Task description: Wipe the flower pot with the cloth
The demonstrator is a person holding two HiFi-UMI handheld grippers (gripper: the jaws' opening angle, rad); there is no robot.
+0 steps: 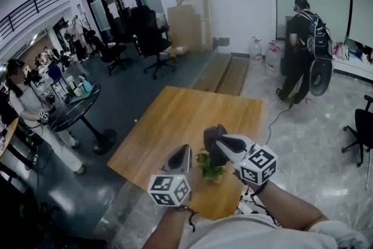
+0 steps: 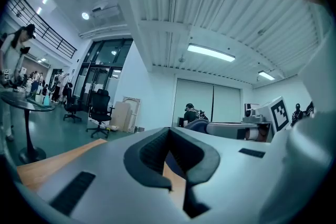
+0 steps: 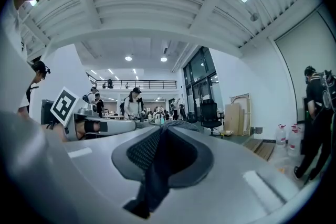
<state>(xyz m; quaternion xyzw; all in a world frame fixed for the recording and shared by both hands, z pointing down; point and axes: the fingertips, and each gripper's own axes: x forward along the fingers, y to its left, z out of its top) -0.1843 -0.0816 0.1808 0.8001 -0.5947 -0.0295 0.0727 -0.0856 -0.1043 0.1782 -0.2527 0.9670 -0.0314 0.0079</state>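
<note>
A small flower pot with a green plant [image 1: 210, 168] stands near the front edge of the wooden table [image 1: 180, 125]; the leaves hide most of the pot. My right gripper [image 1: 217, 138] hovers just above and behind the plant, shut on a dark cloth [image 1: 213, 147]. In the right gripper view the cloth [image 3: 156, 176] hangs down between the jaws of that gripper [image 3: 164, 131]. My left gripper [image 1: 182, 153] is held to the left of the plant, clear of it. In its own view the left gripper [image 2: 169, 131] is shut with nothing held.
The table's edges fall to dark floor on the left and marble floor on the right. A person [image 1: 304, 46] stands at the back right. Office chairs [image 1: 152, 44] stand behind the table. At the left are a round black table [image 1: 76, 103] and another person [image 1: 23, 111].
</note>
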